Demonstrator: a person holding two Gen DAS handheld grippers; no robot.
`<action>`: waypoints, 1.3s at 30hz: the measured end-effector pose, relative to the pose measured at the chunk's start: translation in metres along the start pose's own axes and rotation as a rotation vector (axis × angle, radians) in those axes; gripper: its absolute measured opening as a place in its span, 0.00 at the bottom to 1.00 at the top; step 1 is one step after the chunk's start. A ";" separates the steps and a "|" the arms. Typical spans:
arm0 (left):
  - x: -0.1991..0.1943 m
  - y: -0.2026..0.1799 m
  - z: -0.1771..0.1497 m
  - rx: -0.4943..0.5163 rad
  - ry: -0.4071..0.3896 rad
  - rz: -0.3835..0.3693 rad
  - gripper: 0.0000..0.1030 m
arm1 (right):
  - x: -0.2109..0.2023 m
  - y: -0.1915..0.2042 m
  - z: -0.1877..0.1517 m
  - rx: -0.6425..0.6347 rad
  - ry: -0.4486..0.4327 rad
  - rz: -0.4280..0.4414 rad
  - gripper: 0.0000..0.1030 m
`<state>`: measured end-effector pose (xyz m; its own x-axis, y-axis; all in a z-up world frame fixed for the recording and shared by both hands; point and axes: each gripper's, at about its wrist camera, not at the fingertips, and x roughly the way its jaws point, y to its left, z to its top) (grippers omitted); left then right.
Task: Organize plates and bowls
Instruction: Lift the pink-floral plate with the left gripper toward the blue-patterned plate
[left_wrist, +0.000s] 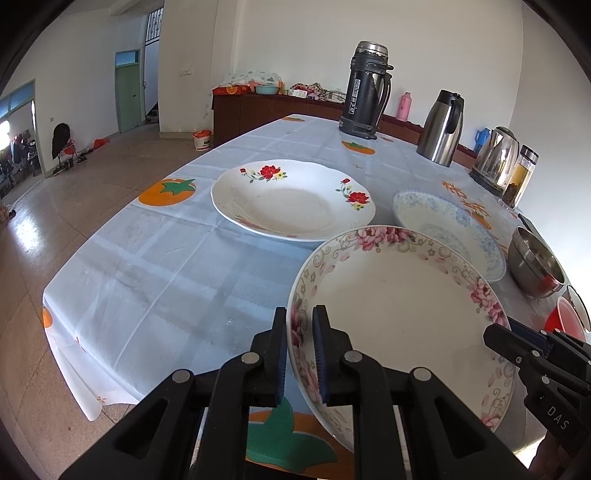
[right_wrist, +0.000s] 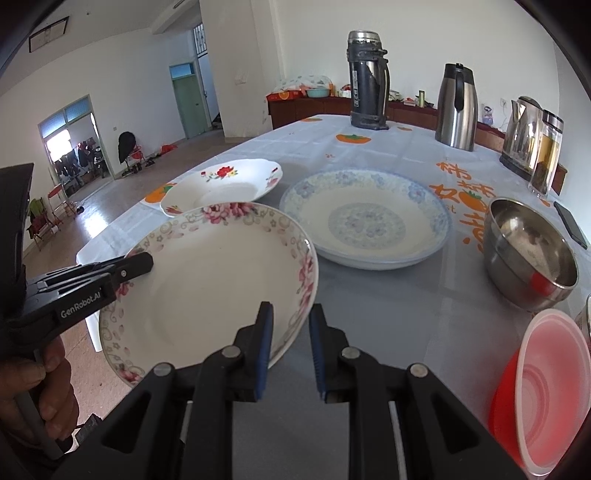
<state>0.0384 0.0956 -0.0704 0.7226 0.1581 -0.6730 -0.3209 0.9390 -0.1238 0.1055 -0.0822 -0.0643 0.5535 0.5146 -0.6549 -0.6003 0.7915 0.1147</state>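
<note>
A white plate with pink flowers (left_wrist: 399, 314) hangs slightly tilted over the near part of the table. My left gripper (left_wrist: 300, 354) is shut on its left rim, and the same gripper (right_wrist: 142, 264) reaches in from the left in the right wrist view. My right gripper (right_wrist: 290, 343) is shut on the plate's (right_wrist: 207, 295) right rim, with one finger inside the rim and one outside. Beyond lie a plate with red flowers (left_wrist: 291, 199) and a blue-patterned plate (right_wrist: 365, 218), both flat on the table.
A steel bowl (right_wrist: 528, 251) and stacked red plastic bowls (right_wrist: 543, 387) sit at the right. A tall dark flask (left_wrist: 365, 92), a steel jug (left_wrist: 441, 127), a kettle (left_wrist: 495, 158) and a glass bottle (left_wrist: 519, 177) line the far right edge. A person's hand (right_wrist: 37, 387) holds the left gripper.
</note>
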 end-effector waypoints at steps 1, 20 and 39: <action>-0.001 0.000 0.000 0.002 -0.003 0.001 0.14 | -0.001 0.000 0.000 -0.001 -0.003 -0.001 0.19; -0.011 -0.012 0.012 0.033 -0.043 -0.001 0.14 | -0.015 -0.005 0.001 0.012 -0.057 -0.008 0.19; -0.021 -0.029 0.026 0.072 -0.097 -0.023 0.14 | -0.034 -0.012 0.004 0.032 -0.123 -0.037 0.19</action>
<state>0.0484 0.0729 -0.0343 0.7862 0.1616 -0.5964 -0.2610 0.9617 -0.0835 0.0963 -0.1079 -0.0405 0.6425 0.5198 -0.5630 -0.5607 0.8197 0.1169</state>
